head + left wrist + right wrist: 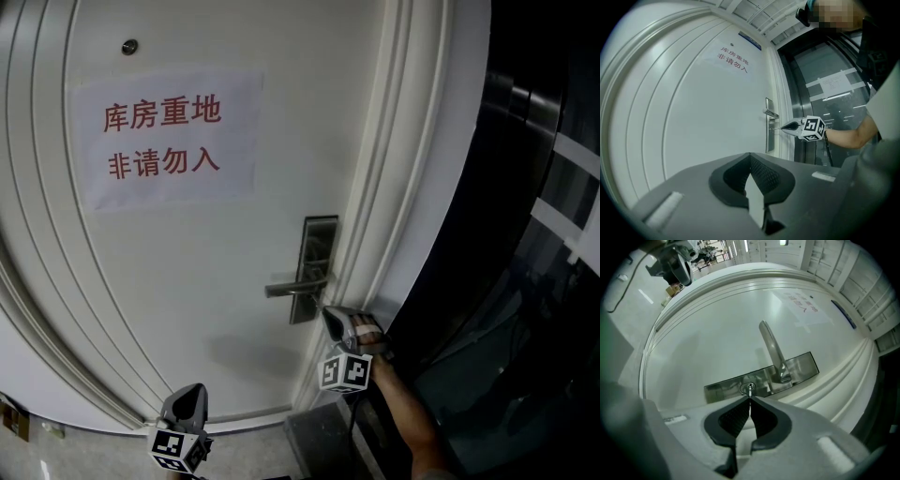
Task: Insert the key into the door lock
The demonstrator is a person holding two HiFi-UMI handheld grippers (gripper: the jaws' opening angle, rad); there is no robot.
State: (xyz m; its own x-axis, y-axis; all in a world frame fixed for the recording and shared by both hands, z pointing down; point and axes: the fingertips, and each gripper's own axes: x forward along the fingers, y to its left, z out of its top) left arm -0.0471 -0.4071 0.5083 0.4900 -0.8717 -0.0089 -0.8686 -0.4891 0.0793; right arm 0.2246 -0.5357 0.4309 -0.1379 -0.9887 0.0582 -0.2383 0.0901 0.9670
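A white door [187, 281] carries a steel lock plate [317, 267] with a lever handle [295, 286]. My right gripper [328, 312] points level at the plate below the handle, shut on a small metal key [749, 390]. The key's blade reaches into the round keyhole [747, 388] on the lock plate [806, 365], beside the lever handle [772, 350]. From the left gripper view, the right gripper [783, 127] holds the thin key [774, 128] against the plate [768, 140]. My left gripper [750, 157] hangs back low from the door, jaws shut with nothing in them, also low in the head view [187, 398].
A paper sign with red characters [164, 141] is stuck on the door above the lock. The white moulded door frame [394, 187] runs right of the plate, with dark glass panels [534, 234] beyond it. A person's forearm [408, 412] holds the right gripper.
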